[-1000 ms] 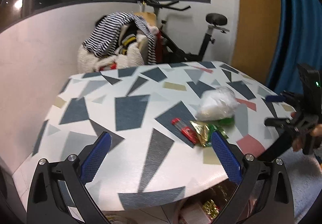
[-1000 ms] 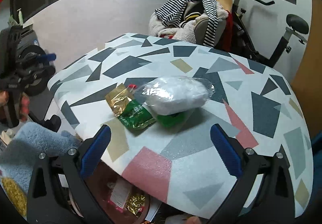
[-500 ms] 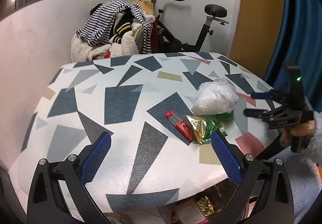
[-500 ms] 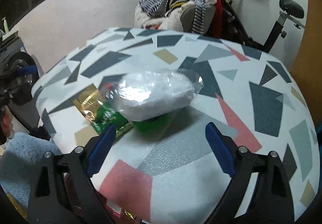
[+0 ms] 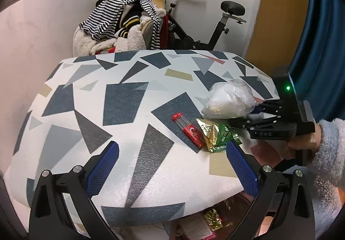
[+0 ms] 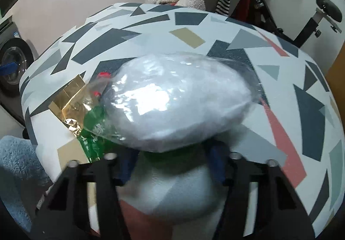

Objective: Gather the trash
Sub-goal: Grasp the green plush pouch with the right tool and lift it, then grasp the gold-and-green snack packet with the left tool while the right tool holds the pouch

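On the patterned table (image 5: 120, 102) lie a white stuffed plastic bag (image 5: 228, 99), a gold and green wrapper (image 5: 215, 134) and a red wrapper (image 5: 188, 130). My right gripper (image 5: 254, 113), held by a hand in a fuzzy sleeve, reaches the bag from the right. In the right wrist view the bag (image 6: 179, 102) fills the middle. The right gripper (image 6: 172, 156) is closing with the bag's near end between its jaws, and the bag hides its fingertips. My left gripper (image 5: 172, 166) hangs open over the table's front edge with nothing between its fingers.
A bin with wrappers (image 5: 211, 220) sits below the table's front edge. Behind the table are a chair piled with clothes (image 5: 120, 24) and an exercise bike (image 5: 215, 24). A blue curtain (image 5: 319, 35) hangs at right. A washing machine (image 6: 13, 63) stands left.
The right gripper came down and in toward the white bag, and its jaws narrowed around the bag's near end. The left gripper sank slightly toward the table.
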